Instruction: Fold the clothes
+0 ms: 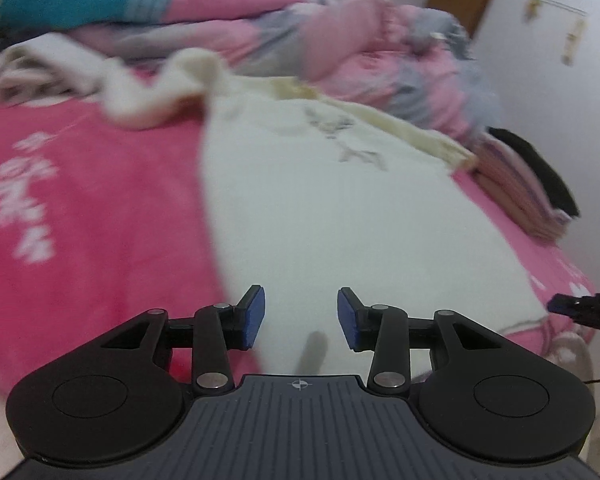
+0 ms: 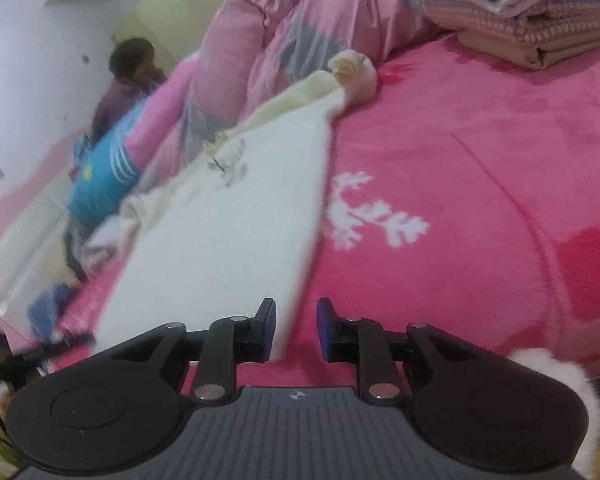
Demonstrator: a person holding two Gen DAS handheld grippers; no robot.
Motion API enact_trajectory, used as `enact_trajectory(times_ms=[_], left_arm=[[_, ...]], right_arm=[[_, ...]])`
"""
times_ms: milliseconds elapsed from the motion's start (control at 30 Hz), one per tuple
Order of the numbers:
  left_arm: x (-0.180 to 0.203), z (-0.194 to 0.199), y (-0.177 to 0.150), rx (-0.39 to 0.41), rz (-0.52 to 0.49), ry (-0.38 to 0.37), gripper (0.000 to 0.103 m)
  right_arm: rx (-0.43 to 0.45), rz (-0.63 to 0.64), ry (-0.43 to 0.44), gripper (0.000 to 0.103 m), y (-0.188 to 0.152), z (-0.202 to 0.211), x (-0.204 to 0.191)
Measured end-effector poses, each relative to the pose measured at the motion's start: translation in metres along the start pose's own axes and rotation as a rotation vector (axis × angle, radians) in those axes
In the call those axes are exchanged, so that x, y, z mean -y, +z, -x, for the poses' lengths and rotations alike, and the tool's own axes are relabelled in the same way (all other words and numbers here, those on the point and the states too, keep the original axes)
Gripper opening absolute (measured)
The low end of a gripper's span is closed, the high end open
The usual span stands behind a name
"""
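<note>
**Both tongs open over white garment on bed**

Left tongs [image 1: 301,318]: blue pads set wide apart, nothing between them; they hover above the near end of the white garment [image 1: 340,220], which lies spread flat on the pink blanket [image 1: 80,220] covering the bed; contact with the cloth cannot be told. Right tongs [image 2: 296,330]: also open and empty, poised at the garment's near right edge [image 2: 228,240], left pad over white cloth, right pad over pink blanket [image 2: 460,180]. Garment's far end is bunched, one sleeve [image 2: 354,70] rolled up beside the crumpled pink quilt [image 2: 320,20]. Folded pile of clothes [image 2: 540,28] sits on the blanket well apart from the garment. Frames motion-blurred; fine detail unreadable.
</note>
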State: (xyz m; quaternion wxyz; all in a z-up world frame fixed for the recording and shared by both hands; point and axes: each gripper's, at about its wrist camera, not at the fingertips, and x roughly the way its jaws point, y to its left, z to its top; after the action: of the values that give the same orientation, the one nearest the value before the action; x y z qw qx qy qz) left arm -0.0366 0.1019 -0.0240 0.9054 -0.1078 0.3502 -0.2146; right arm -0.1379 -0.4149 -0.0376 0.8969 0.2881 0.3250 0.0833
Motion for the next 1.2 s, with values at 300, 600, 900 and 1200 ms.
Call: enact_trajectory(times_ms=[300,600,900,1200], left_arm=[[-0.023,-0.003,-0.014,-0.075,0.152,-0.018,0.040],[-0.009,-0.018,-0.014,-0.063,0.125,-0.019,0.013],[-0.002,0.020,0.002,0.019,0.155,-0.040,0.004],[0.009,0.061,0.006,-0.009,0.067,-0.048,0.004]], right_arm=[[-0.086,-0.159,0.097,0.035,0.000,-0.027,0.023],[-0.111,-0.239,0.146,0.015,0.000,-0.046,0.027],[-0.071,-0.304,0.179,0.007,-0.003,-0.029,0.013],[-0.036,-0.240,0.197,0.007,-0.014,0.014,-0.017]])
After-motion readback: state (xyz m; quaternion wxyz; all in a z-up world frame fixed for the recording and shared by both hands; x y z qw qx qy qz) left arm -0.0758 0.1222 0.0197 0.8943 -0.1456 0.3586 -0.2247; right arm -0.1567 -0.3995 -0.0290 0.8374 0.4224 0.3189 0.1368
